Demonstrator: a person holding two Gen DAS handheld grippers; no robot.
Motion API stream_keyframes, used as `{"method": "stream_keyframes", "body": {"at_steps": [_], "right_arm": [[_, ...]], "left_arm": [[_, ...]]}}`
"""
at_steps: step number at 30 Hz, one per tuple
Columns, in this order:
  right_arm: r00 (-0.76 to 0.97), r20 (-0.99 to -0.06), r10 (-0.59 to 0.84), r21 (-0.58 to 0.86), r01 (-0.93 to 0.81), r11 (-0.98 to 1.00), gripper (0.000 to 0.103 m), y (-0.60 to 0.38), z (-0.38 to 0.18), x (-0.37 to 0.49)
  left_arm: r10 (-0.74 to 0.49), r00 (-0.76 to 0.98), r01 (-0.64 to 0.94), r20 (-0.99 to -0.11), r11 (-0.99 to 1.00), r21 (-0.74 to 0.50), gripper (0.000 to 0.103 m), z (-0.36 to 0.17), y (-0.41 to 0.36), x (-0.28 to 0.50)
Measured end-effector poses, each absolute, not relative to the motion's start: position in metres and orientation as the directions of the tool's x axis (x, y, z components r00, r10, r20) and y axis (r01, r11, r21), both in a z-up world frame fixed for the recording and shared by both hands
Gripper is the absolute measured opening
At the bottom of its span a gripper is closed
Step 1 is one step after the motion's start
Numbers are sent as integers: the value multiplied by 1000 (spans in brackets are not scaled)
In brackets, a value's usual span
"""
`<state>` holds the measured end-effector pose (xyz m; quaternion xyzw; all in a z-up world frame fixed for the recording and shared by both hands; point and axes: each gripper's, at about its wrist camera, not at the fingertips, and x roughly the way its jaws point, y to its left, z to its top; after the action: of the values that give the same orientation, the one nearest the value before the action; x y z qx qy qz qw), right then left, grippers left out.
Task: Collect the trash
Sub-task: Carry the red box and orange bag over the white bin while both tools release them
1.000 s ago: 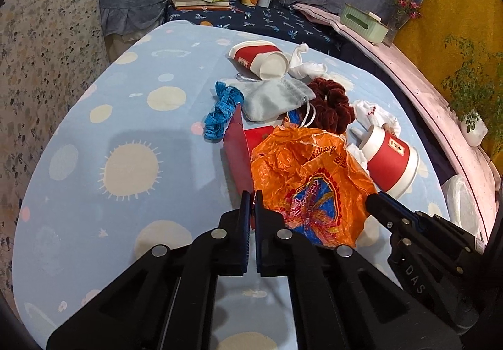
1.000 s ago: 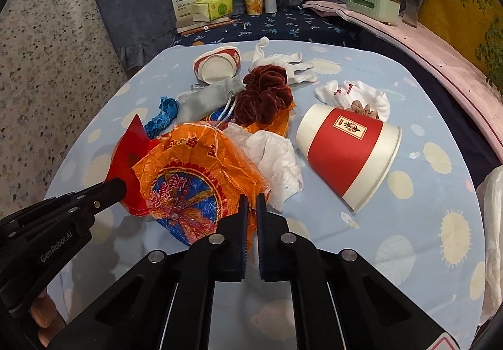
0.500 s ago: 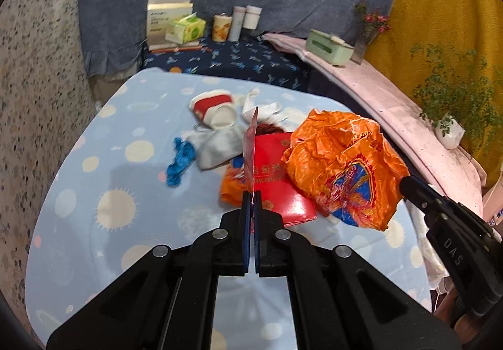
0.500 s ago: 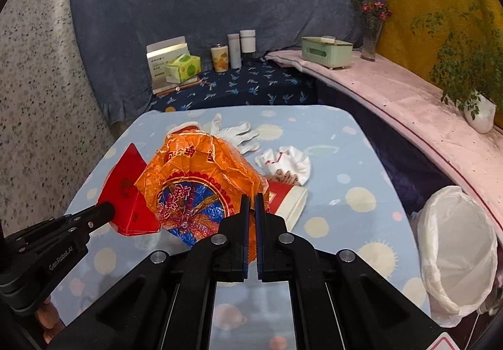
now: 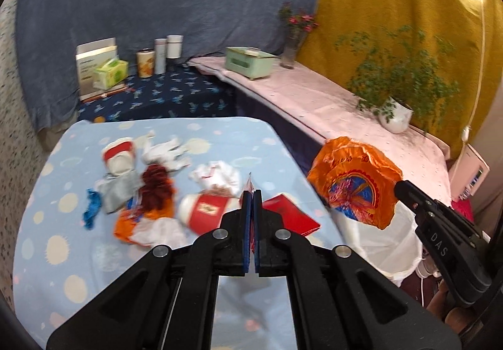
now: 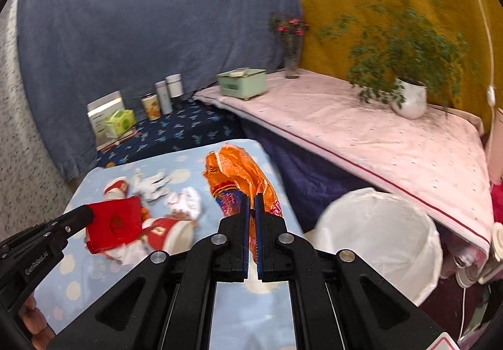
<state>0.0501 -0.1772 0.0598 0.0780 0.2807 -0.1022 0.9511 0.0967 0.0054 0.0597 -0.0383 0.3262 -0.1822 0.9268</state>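
My left gripper (image 5: 251, 193) is shut on a flat red paper envelope (image 5: 290, 215), held in the air over the right part of the blue patterned table (image 5: 78, 255). The right wrist view shows that envelope (image 6: 114, 222) at the left gripper's tip (image 6: 85, 212). My right gripper (image 6: 251, 196) is shut on a crumpled orange plastic bag (image 6: 242, 171), which hangs near the table's right edge. In the left wrist view the bag (image 5: 352, 180) hangs above a white-lined bin (image 5: 386, 246).
On the table lie two red paper cups (image 5: 206, 211), white tissues (image 5: 217, 175), white gloves (image 5: 163, 150), a dark red scrunchie (image 5: 155, 180) and a grey pouch (image 5: 118, 191). The bin (image 6: 421, 271) stands on the floor between the table and a pink ledge (image 6: 361, 133).
Both grippers have risen and swung right. The orange bag and the red envelope left the pile and now hang in the air; the white bin has come into view.
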Motion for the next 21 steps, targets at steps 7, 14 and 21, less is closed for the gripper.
{"method": "stream_keyframes", "body": {"at_steps": [7,14,21], "right_arm": [[785,-569,-244,111,367,924,3,-248,46,29],[738,-606,-297,134,463,876,3,-302,24,13],[697,-647,-311,148,514,845,3,-338,-2,7]], "left_arm": [[-444,661,411,-605,889,-203,0,57,-70,100],[-504,596,512,-625,838,-188,0,49,-151,97],[-542,518,573,-662,795,-202,1,30,-205,98]]}}
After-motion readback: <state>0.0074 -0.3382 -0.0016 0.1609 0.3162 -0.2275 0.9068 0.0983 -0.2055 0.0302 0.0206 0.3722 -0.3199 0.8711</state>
